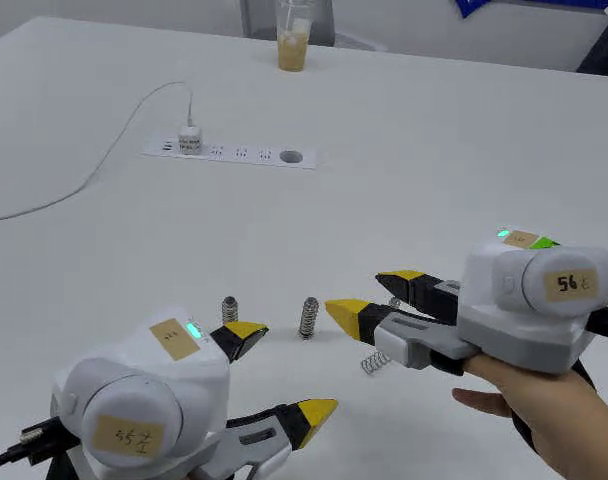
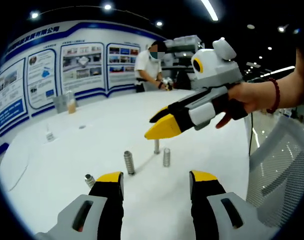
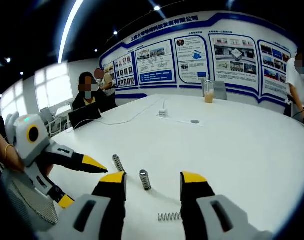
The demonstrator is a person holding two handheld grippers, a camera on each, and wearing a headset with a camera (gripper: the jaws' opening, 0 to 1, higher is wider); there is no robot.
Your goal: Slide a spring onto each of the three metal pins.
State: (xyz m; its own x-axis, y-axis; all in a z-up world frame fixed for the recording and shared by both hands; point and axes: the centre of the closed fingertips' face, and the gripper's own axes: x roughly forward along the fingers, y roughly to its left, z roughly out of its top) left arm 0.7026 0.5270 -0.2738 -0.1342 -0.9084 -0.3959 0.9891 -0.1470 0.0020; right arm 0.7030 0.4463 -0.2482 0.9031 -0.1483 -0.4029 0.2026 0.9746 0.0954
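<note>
1. Left gripper (image 1: 295, 366) sits low at the near edge of the white table (image 1: 404, 180), its yellow-tipped fingers spread wide with nothing between them
2. Right gripper (image 1: 354, 290) reaches in from the right in the person's hand; its fingers are also parted and empty, tips pointing at the row of pins
3. Left pin (image 1: 229, 308) stands upright with a spring coiled around it, just beyond the left gripper's upper fingertip
4. Middle pin (image 1: 309, 317) is upright too and also carries a spring; it sits between the two grippers, close to the right gripper's lower tip
5. In the right gripper view that middle pin shows right between its own two fingers, with the left pin further off to the left
6. Third pin (image 2: 156, 146) shows in the left gripper view as a thin bare post, right under the right gripper's yellow tip
7. Loose spring (image 1: 375, 362) lies on its side on the table, on the near side of the right gripper and just beside it, on no pin
8. Far back, a power strip (image 1: 234, 153) lies flat with a white charger (image 1: 189, 138) plugged in, and a cup (image 1: 294, 40) stands near the far edge
</note>
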